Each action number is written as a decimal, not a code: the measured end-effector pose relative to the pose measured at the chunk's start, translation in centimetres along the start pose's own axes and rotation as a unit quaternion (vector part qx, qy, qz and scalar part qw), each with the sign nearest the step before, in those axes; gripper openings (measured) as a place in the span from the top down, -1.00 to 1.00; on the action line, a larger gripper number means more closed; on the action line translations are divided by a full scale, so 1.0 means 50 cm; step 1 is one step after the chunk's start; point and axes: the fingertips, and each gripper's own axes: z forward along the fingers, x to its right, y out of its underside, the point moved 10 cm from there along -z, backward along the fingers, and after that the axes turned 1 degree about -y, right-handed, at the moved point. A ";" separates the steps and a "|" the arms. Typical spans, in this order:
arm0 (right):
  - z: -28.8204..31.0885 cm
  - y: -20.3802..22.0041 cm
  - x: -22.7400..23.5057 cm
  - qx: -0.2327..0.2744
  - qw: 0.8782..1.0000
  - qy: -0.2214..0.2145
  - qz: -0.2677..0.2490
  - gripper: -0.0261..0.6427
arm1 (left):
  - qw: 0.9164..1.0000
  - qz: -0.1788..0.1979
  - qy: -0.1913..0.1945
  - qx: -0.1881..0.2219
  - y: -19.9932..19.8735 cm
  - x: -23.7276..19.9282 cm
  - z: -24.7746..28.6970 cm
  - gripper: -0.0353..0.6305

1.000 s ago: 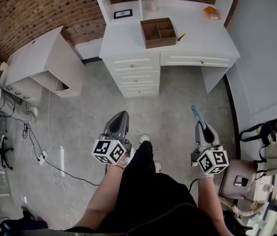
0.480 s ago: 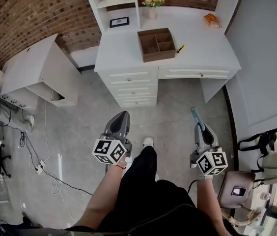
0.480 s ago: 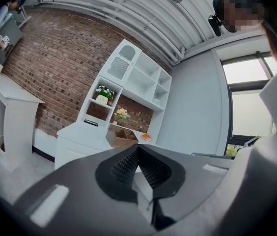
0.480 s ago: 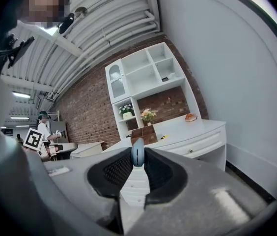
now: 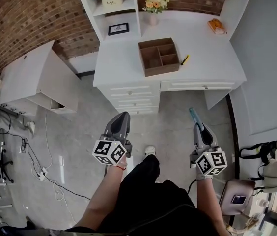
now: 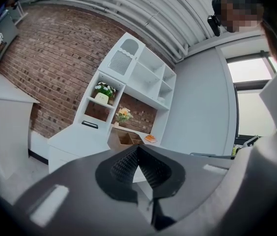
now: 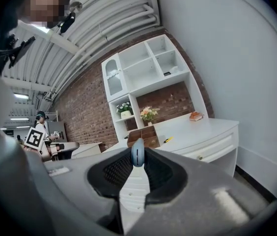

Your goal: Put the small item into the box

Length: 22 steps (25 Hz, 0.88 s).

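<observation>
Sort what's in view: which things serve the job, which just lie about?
Job: small blue-grey item in the right gripper; brown wooden compartment box on the white desk.
Lying about: yellow pen, orange object, flower vase, framed picture.

text: none legible | planter label (image 5: 111, 2): too small | framed print (image 5: 118, 29): too small

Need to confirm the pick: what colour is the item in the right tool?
The item is light blue; clearest in the right gripper view.
</observation>
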 end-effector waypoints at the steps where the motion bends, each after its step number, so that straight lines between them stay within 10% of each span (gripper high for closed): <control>1: 0.016 -0.004 0.002 0.000 1.000 -0.001 -0.001 0.73 | 1.000 0.000 0.000 0.000 -0.005 -0.008 0.013 0.89; 22: 0.266 -0.041 0.038 -0.004 1.000 -0.002 -0.005 0.73 | 1.000 -0.006 0.015 -0.005 -0.046 -0.144 0.236 0.89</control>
